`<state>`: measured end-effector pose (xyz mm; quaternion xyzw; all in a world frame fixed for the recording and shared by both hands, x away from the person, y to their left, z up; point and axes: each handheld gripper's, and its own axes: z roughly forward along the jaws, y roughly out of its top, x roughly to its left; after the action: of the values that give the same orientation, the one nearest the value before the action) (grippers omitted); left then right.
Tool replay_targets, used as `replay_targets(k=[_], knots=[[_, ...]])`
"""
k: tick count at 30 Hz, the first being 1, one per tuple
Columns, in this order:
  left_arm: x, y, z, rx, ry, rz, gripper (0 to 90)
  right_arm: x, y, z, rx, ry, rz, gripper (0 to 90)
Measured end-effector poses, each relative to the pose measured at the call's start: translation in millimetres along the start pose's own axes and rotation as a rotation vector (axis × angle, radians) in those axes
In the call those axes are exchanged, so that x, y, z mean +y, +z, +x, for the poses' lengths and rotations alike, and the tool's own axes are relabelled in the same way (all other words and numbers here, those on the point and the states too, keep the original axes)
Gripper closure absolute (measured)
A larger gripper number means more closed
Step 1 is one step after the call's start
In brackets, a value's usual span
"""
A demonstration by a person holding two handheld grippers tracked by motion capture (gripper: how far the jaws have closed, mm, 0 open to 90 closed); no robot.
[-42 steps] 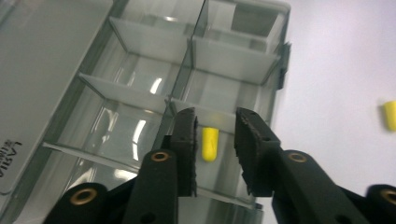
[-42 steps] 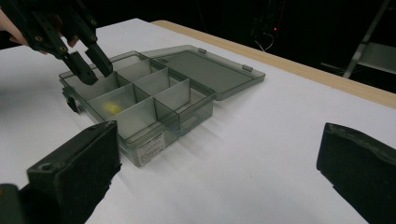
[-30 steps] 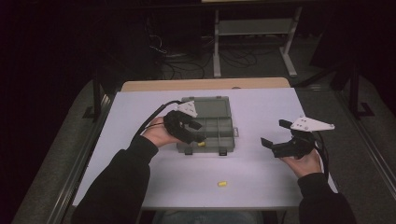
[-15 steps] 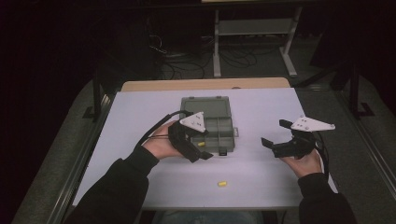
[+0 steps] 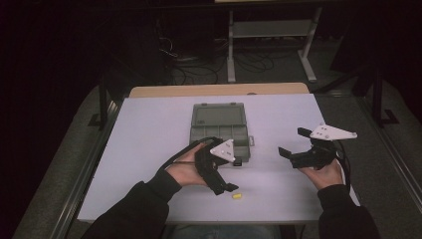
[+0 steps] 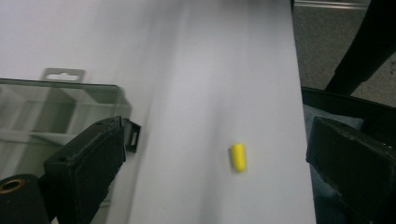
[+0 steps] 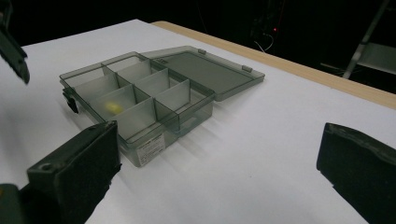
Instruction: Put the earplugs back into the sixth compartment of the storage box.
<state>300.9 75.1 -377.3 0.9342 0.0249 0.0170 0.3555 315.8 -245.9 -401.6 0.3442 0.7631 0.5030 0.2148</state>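
High view first, taken from left to right: the left gripper (image 5: pixel 225 183) is seen near the front of the white table (image 5: pixel 149 129), held in a hand that comes out of a dark sleeve, with its grey three-cornered plate on top. Its jaws are pointed toward the front edge and have just been opening; they are spread wide, and nothing is clamped between them. Just beside their tips a small yellow piece (image 5: pixel 237 196) is seen lying on the bare table, untouched. Behind the left gripper, at the middle of the table, a grey see-through box (image 5: pixel 219 127) is set with its lid folded open and flat toward the far side. Well apart to the right, the right gripper (image 5: pixel 291 143) is held above the table in the other hand, its jaws turned toward the box and set wide apart, with nothing in them.

In the left gripper view, the yellow piece (image 6: pixel 238 157) is framed between the two black jaws, lying on the table nearer the right one, and a corner of the box (image 6: pixel 70 107) is shown at the left.

In the right gripper view, the box (image 7: pixel 154 100) is seen divided into compartments, and a second yellow piece (image 7: pixel 112 108) is seen lying in one of them, in the row nearer the front wall.
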Motion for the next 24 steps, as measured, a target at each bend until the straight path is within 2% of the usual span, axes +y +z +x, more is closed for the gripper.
replay_targets(k=[4, 10, 15, 20, 24], knots=[[-3.0, 10.7, -4.2, -0.016, 0.005, 0.015, 4.7, 0.0, 0.1, 0.2, 0.001, 0.001, 0.002, 0.0], [-7.9, 21.3, -7.9, -0.010, 0.015, 0.032, 3.9, -0.1, 0.3, 0.2, 0.000, -0.001, 0.004, 0.0], [-12.3, 28.3, -9.0, -0.018, 0.005, 0.037, 3.2, -0.1, 0.3, 0.3, 0.000, -0.001, 0.005, 0.0], [-18.8, 37.2, -10.7, -0.007, 0.000, 0.042, 2.9, -0.3, 0.4, 0.1, 0.000, -0.002, 0.006, 0.0], [-22.4, 45.5, -13.7, -0.029, -0.001, 0.054, 3.1, -0.3, 0.8, 0.3, 0.000, -0.003, 0.008, 0.0]])
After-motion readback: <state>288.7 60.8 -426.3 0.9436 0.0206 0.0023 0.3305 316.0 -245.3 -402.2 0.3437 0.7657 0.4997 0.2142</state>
